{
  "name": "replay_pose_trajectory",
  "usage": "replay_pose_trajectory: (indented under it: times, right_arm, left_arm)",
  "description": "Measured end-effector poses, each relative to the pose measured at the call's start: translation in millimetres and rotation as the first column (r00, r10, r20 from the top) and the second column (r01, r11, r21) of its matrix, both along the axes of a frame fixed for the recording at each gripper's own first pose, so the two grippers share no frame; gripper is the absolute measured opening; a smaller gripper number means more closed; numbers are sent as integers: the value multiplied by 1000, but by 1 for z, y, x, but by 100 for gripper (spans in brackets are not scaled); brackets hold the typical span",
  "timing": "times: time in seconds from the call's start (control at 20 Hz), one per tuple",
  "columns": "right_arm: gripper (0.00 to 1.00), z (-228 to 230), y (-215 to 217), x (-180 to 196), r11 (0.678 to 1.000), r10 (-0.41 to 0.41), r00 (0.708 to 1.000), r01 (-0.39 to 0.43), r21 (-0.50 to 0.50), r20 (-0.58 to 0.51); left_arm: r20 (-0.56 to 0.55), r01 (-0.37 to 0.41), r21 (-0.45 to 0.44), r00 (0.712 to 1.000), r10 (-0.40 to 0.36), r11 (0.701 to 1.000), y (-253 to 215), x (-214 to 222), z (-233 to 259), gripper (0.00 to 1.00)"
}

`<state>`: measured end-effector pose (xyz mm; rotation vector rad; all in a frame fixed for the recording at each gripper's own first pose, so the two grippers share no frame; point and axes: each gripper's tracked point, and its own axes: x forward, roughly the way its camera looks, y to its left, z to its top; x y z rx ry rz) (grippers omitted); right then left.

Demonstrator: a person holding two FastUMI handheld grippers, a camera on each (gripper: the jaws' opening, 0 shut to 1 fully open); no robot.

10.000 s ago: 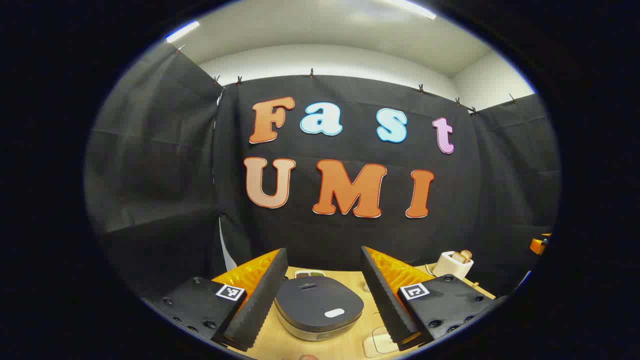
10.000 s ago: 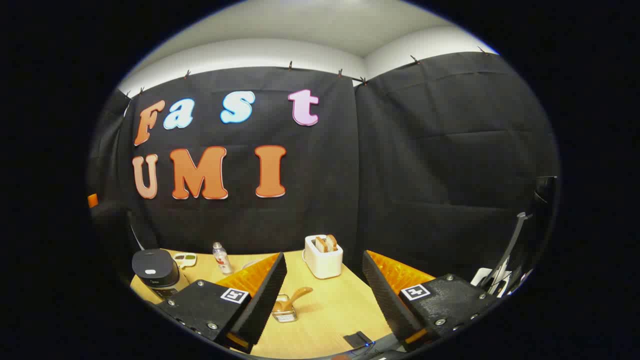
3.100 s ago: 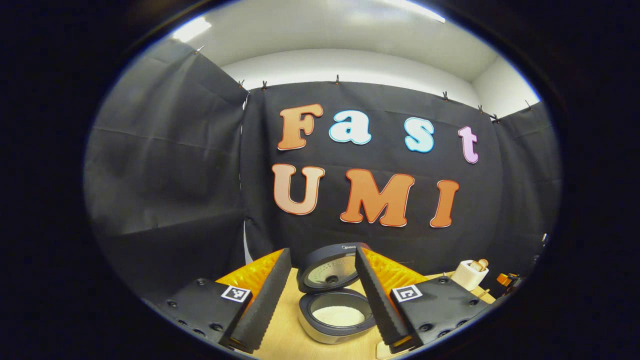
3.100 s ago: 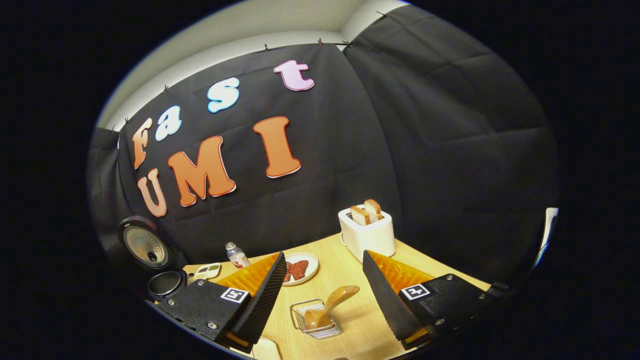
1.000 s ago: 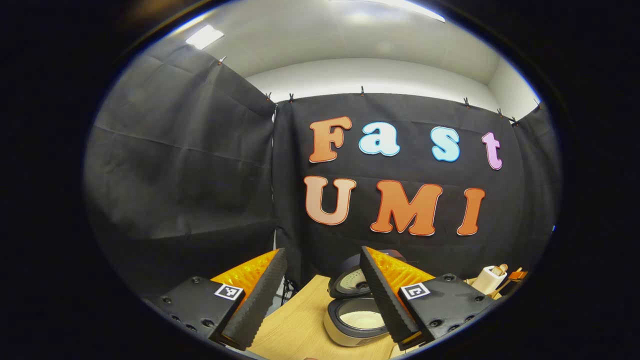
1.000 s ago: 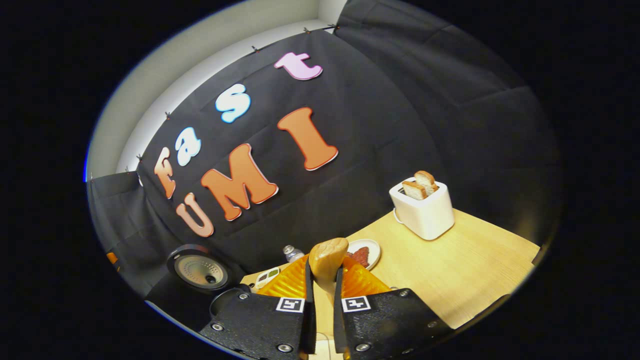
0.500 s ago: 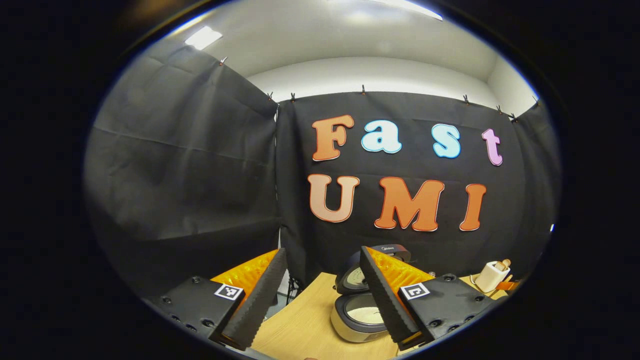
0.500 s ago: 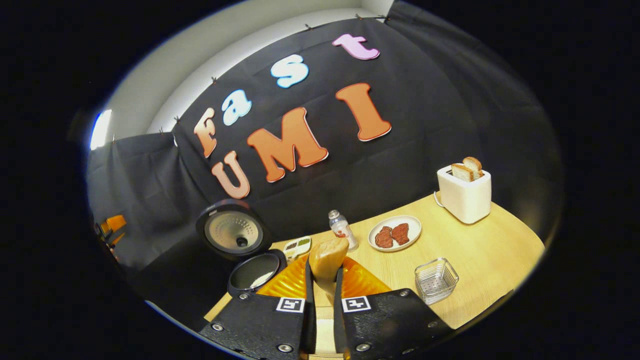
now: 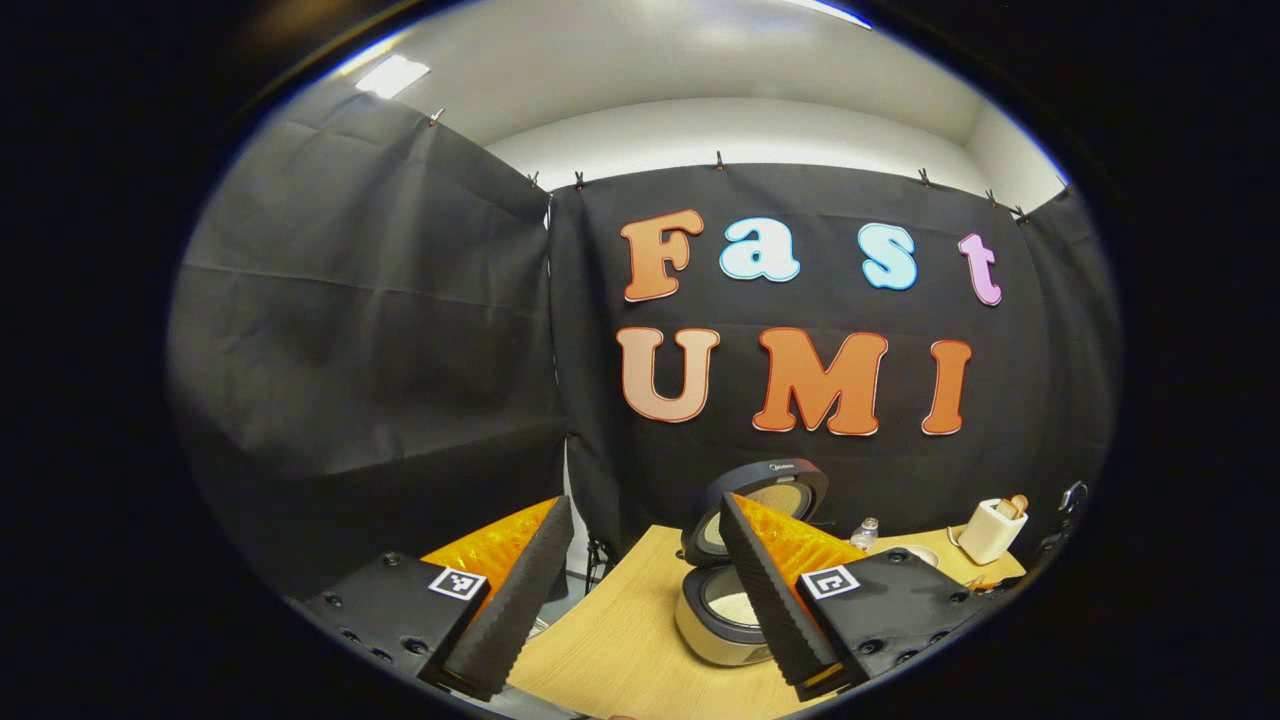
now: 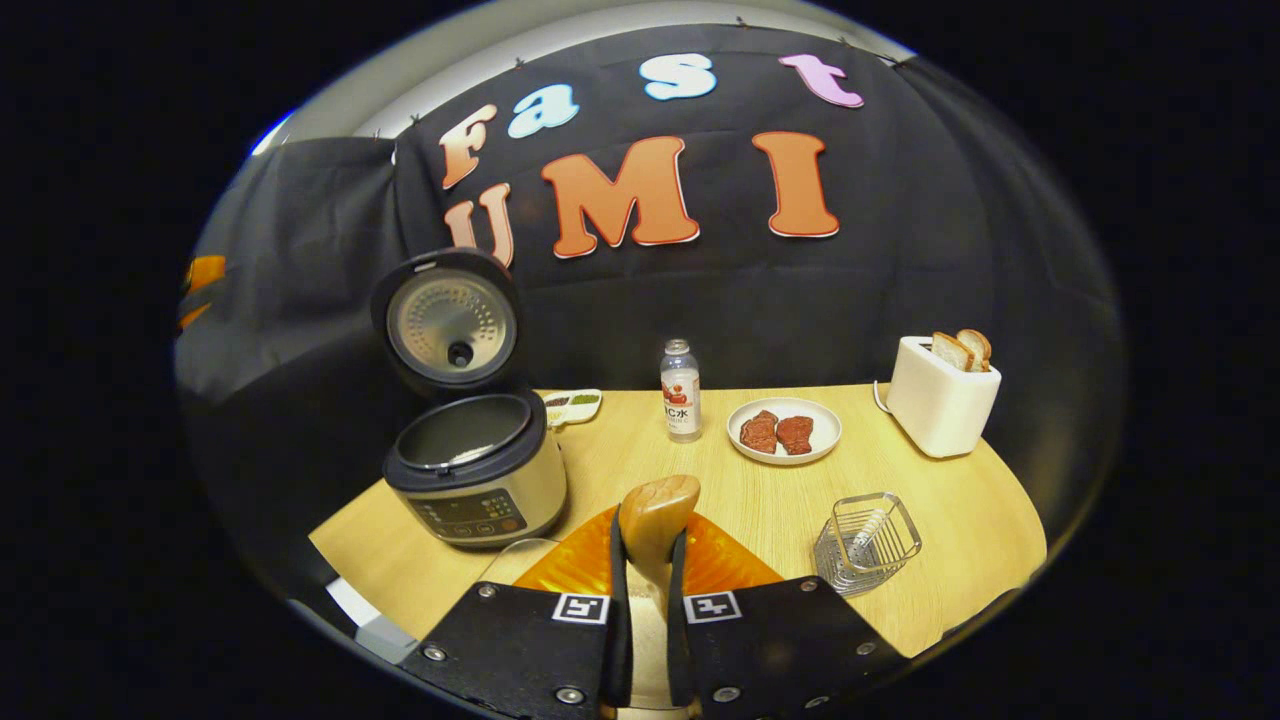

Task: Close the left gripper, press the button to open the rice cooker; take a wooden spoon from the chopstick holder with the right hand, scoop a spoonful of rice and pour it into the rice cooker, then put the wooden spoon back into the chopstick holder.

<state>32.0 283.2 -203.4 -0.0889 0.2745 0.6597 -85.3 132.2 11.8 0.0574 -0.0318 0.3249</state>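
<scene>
Right gripper (image 10: 640, 560) jaws clamp wooden spoon (image 10: 655, 515).

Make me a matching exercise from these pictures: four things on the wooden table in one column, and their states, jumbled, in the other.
Things:
1. round grey rice cooker
2. white toaster
3. clear wire chopstick holder
4. round white plate

States:
A. holds two slices of bread
B. lid raised
C. carries two reddish pieces of food
D. stands with no spoon in it

Pairs: 1-B, 2-A, 3-D, 4-C
</scene>
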Motion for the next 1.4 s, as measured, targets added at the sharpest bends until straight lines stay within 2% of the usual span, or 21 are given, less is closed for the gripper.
replay_pose_trajectory:
  times: [0.2, 0.5, 0.7, 0.75, 0.8, 0.85, 1.15, 1.4]
  right_arm:
    - [13, -27, -3, -3, 998, -4, 1000, 3, -67, -13]
    - [13, -32, -12, -16, 997, -58, 995, 54, -53, -80]
    - [13, -34, -14, -29, 995, -71, 990, 61, -80, -125]
    - [9, -35, -16, -32, 994, -74, 987, 62, -87, -141]
    - [13, -36, -16, -34, 994, -79, 984, 65, -92, -161]
    - [13, -37, -17, -38, 993, -86, 979, 69, -93, -184]
    - [13, -37, -15, -48, 989, -148, 946, 148, -22, -288]
    - [13, -39, 10, -50, 981, -149, 917, 183, 59, -371]
  left_arm:
    - [-4, 4, -5, 1000, -4, 1000, 0, -1, 0, 100]
    - [-3, 9, -6, 1000, -9, 1000, -1, 2, -4, 100]
    - [-2, 24, -21, 1000, -24, 1000, -3, 6, -6, 99]
    - [0, 25, -26, 1000, -25, 999, -3, 8, -6, 98]
    - [1, 25, -32, 1000, -25, 999, -2, 9, -7, 98]
    - [2, 26, -38, 1000, -26, 999, -2, 8, -8, 98]
    - [-2, 11, -64, 1000, -11, 998, 8, 4, -17, 96]
    - [-5, -17, -69, 1000, 17, 997, 22, -3, -19, 100]
